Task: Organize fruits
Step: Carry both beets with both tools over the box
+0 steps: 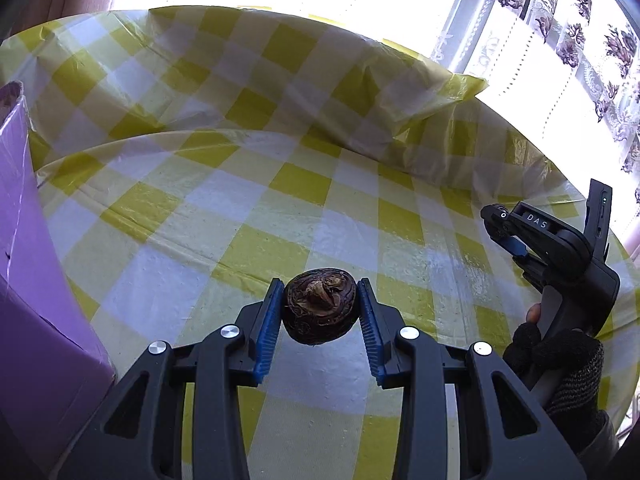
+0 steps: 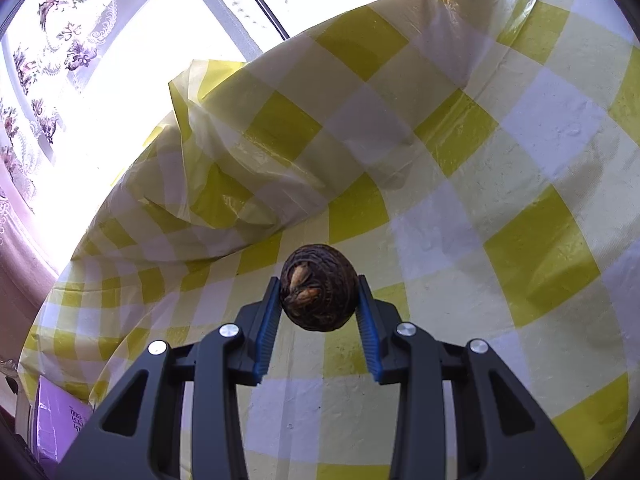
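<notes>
Yellow-checked tablecloth [image 1: 224,216] is spreading under us while we are carrying two dark water chestnuts: our left gripper [image 1: 320,308] is clamping one [image 1: 320,306], our right gripper [image 2: 319,300] another [image 2: 319,287], both aloft; next we are judging a drop into the purple box [image 1: 36,280] beside us

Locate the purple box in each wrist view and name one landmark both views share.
Left wrist view: the purple box fills the left edge, standing tall beside the table.
Right wrist view: the purple box shows only as a small patch at the bottom left corner, under the hanging cloth edge.
Shared landmark: the yellow checked tablecloth, with its raised fold toward the window.
</notes>
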{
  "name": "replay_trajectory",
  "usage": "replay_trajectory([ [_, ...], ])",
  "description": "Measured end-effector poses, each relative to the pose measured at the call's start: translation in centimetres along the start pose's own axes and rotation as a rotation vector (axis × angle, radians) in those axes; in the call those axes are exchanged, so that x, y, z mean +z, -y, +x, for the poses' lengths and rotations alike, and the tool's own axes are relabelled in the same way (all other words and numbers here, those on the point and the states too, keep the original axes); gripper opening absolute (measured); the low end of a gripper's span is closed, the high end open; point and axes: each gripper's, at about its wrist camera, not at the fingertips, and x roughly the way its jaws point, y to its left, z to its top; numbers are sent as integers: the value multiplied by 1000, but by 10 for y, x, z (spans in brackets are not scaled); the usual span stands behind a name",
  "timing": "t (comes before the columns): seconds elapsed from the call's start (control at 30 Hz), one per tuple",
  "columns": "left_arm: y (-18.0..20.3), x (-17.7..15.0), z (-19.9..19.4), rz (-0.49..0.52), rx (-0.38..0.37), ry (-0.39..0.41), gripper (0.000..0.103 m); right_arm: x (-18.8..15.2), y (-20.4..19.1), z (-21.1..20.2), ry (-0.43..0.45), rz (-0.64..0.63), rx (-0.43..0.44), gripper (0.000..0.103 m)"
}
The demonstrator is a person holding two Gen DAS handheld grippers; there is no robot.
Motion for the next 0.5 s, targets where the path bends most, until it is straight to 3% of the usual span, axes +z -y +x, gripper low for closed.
replay_trajectory([
  [0.17, 4, 0, -2, 22, 7, 15, 36, -16, -4, -26, 36, 18, -10, 37],
  [0.37, 8, -1, -3, 53, 4, 19, 36, -80, -15, -82, 13, 52, -30, 37],
  [0.5, 9, -7, -11, 78, -4, 18, 36, -110, -27, -113, 17, 5, -34, 37],
])
